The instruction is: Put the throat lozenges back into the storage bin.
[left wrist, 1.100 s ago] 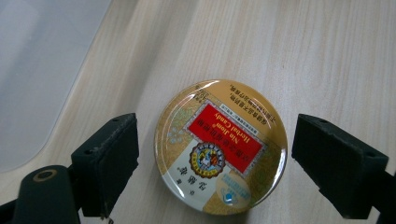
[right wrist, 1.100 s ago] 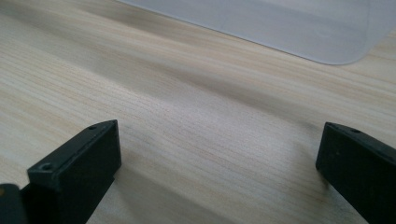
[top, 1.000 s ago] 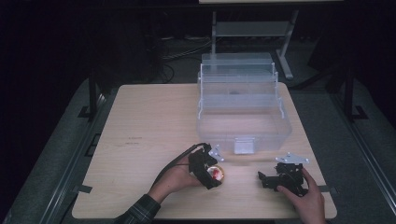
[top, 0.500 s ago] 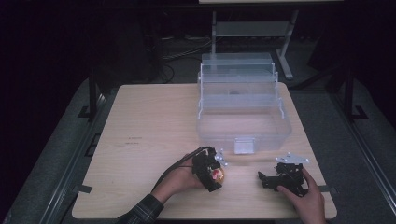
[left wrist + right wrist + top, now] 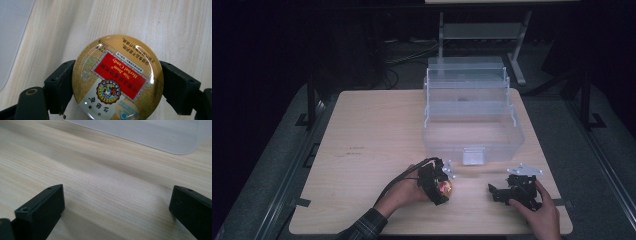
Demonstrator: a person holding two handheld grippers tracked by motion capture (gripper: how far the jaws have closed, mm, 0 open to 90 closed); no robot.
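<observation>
A round gold tin (image 5: 117, 77) with a red "Nin Jiom Herbal Candy" label sits between the two black jaws of my left gripper (image 5: 117, 85), which is shut on its sides just above the wooden table. From above, the tin (image 5: 445, 188) shows red and gold at the left gripper (image 5: 438, 186), near the table's front and a little in front of the clear box. My right gripper (image 5: 495, 192) rests low near the front right, pointing left, its jaws wide open (image 5: 116, 210) with only bare wood between them.
A clear plastic tiered box (image 5: 469, 117) stands open at the back right of the table (image 5: 377, 130), its white latch (image 5: 473, 156) facing me. A corner of the clear box (image 5: 155, 135) lies just beyond the right gripper. Dark floor surrounds the table.
My left gripper has carried the tin a little to the right and towards the box. The right gripper has stayed where it was.
</observation>
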